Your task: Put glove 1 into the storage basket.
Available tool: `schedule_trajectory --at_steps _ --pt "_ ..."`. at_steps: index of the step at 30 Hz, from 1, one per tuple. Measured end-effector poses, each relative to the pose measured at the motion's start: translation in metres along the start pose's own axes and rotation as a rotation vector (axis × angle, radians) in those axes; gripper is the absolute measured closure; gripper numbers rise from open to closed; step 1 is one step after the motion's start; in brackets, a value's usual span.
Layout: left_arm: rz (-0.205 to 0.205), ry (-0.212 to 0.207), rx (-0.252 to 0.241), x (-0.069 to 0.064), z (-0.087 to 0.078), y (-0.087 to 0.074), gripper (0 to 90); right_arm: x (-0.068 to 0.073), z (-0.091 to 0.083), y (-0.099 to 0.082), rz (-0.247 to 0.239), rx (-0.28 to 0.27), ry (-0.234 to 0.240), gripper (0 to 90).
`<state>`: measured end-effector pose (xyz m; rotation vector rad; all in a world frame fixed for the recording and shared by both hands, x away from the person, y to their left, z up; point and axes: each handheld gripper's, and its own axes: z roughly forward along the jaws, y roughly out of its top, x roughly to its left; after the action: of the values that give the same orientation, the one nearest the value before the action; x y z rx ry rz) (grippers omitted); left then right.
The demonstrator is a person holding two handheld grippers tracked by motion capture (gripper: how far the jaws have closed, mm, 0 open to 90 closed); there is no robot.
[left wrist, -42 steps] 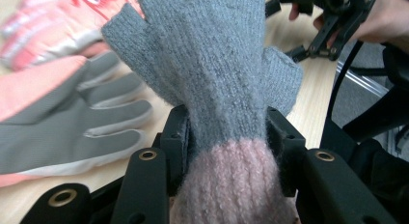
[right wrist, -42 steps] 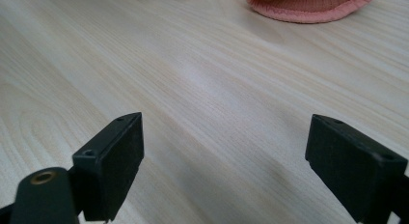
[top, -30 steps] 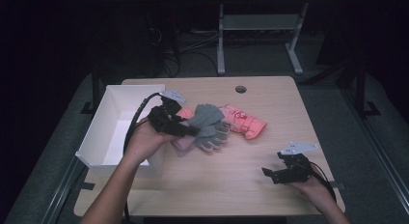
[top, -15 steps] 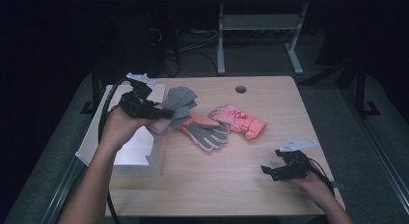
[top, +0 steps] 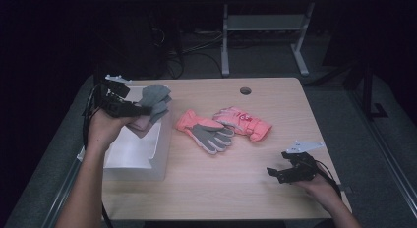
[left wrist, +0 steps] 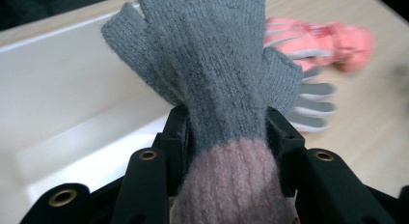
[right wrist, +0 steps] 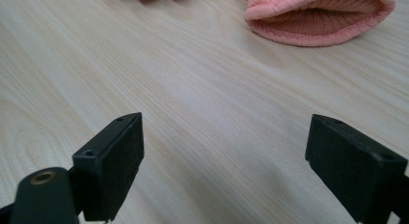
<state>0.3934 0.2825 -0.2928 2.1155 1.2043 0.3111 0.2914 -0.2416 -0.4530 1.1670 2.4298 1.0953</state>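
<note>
Grey glove [left wrist: 217, 84] is pinched at its pink cuff by my left gripper [left wrist: 226, 137]; high view puts it over the white box [top: 133, 154]. Right gripper [right wrist: 224, 156] gapes empty.

You have no lettering, label, brand mark or number to read anywhere here. The pink ski glove [top: 242, 122] carries a small white patch on its back (too blurred and small to tell whether it is print or plain trim), and nothing else bears a sign.
</note>
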Motion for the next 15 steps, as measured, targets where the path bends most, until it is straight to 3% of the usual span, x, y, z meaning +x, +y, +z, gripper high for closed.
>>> schedule_trajectory --at_steps 7,15 --pt "-0.091 0.102 0.055 0.027 0.020 -0.017 59.3 0.000 -0.001 -0.001 0.003 -0.004 0.001 13.2" --pt "-0.168 0.156 0.102 0.047 0.050 -0.036 59.3 0.001 0.000 -0.001 -0.001 0.001 0.007 13.2"
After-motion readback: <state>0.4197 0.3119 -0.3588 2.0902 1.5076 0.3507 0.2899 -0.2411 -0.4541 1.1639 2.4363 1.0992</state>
